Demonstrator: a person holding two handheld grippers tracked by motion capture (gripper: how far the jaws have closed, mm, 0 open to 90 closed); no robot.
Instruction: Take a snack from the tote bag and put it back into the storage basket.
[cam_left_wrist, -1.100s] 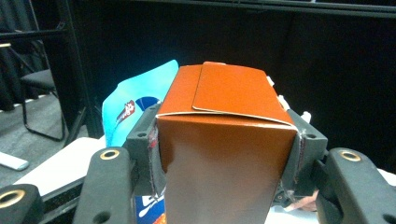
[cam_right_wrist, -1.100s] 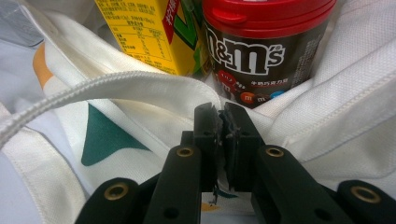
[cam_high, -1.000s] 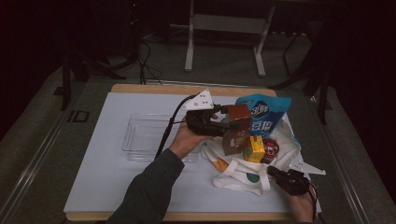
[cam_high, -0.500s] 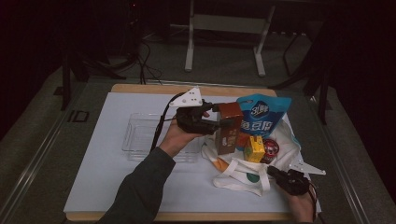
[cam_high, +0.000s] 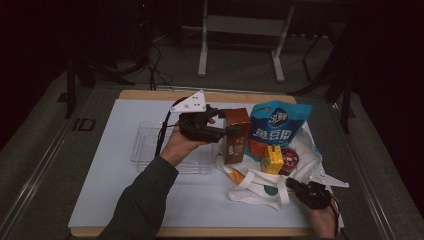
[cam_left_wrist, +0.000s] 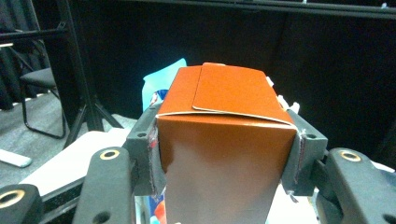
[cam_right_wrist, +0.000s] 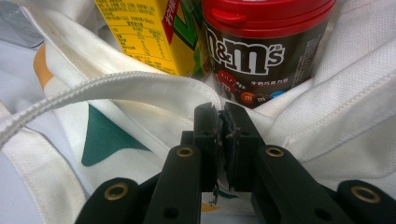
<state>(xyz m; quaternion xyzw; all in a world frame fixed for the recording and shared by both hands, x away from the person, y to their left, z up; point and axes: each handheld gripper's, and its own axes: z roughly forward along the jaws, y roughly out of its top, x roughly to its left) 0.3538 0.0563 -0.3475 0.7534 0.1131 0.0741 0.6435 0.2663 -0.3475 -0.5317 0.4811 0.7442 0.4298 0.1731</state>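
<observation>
High view: left gripper (cam_high: 227, 131) holds an orange-brown carton (cam_high: 236, 136) upright, long axis vertical, above the white mat (cam_high: 125, 195) between the clear tray (cam_high: 145, 145) and the white tote bag (cam_high: 280, 175). Whether the carton's base touches the mat cannot be told from here. Jaws clamp its upper part from either side.

Left gripper view: same carton (cam_left_wrist: 224, 149) close up, both pads pressed against its side walls, folded top flap facing up and slightly lifted at the seam. Its lower end is cut off by the frame edge. A light blue packet (cam_left_wrist: 161, 81) peeks out behind it, mostly hidden.

High view gives that packet as a blue snack bag (cam_high: 277, 127) standing in the tote, with a yellow carton (cam_high: 272, 159) and a red-lidded tub (cam_high: 290, 157) just in front.

Right gripper view: yellow carton (cam_right_wrist: 149, 32) and tub (cam_right_wrist: 261, 42) side by side, touching; tub label reads "m&m's", red lid on top; both are cut off at the top. Right gripper (cam_right_wrist: 223, 122) has its jaws pressed together on a fold of the bag fabric (cam_right_wrist: 154, 98) at the rim, just below the tub.

High view: right gripper (cam_high: 295, 185) low at the tote's near edge, too dark and small to read the jaws. A bag strap (cam_high: 255, 180) loops nearby.
</observation>
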